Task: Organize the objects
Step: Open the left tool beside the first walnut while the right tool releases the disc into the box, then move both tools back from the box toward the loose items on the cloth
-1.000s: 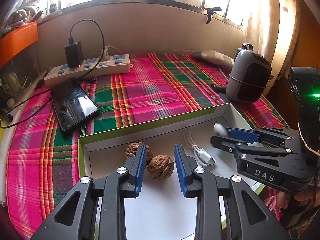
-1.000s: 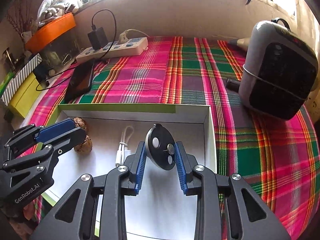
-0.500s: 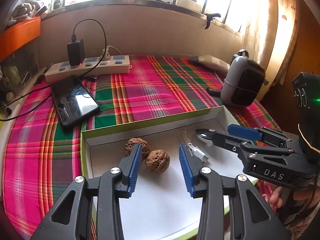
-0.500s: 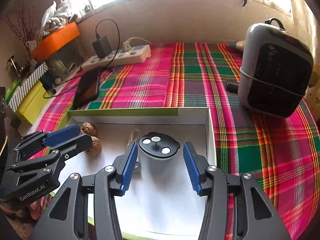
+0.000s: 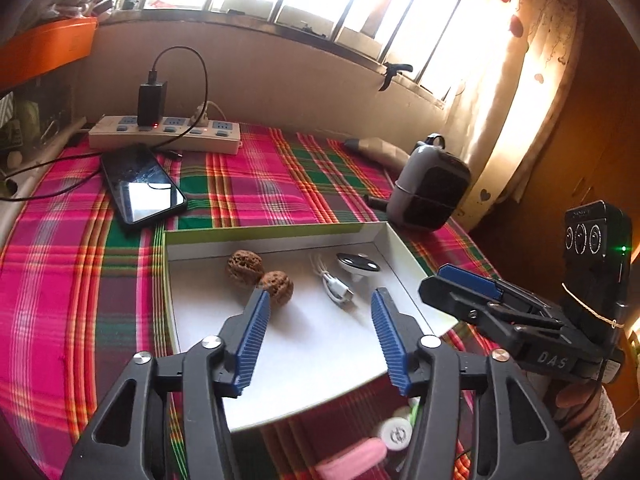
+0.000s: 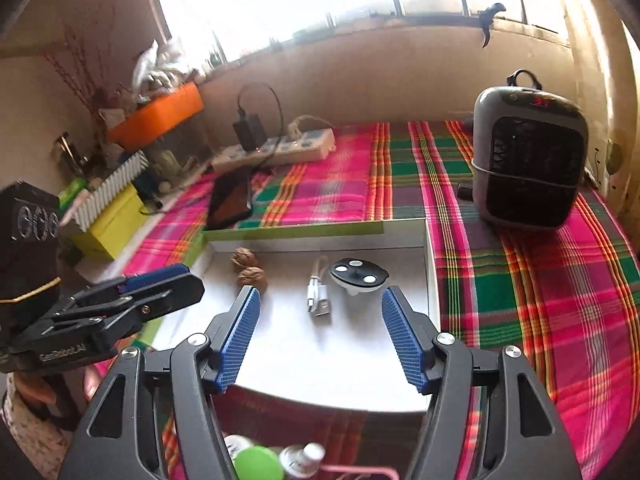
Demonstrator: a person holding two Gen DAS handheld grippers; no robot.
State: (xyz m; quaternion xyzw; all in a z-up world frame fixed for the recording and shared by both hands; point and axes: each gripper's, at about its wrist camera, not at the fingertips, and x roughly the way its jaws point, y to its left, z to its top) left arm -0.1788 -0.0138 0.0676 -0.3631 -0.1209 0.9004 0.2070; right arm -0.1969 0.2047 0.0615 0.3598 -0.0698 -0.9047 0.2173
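Note:
A white box with green outer walls (image 5: pixel 280 232) (image 6: pixel 296 230) lies on the plaid cloth. In it lie two walnuts (image 5: pixel 245 264) (image 5: pixel 277 282) (image 6: pixel 251 278), a white cable (image 5: pixel 334 286) (image 6: pixel 318 294) and a black round holder with silver dots (image 5: pixel 358 265) (image 6: pixel 358 274). My left gripper (image 5: pixel 318 304) is open and empty above the box's near half. My right gripper (image 6: pixel 320 304) is open and empty, drawn back above the box's near part; it also shows in the left wrist view (image 5: pixel 468 292).
A phone (image 5: pixel 142 188) and a power strip with a charger (image 5: pixel 164 136) lie at the back left. A grey heater (image 6: pixel 528 160) stands at the right. Small bottles and a pink item (image 5: pixel 352 456) lie near the front edge. Orange and yellow boxes (image 6: pixel 112 220) stand left.
My right gripper let go of the black holder, which now lies in the box, and drew back. Both grippers opened wider and rose away from the box.

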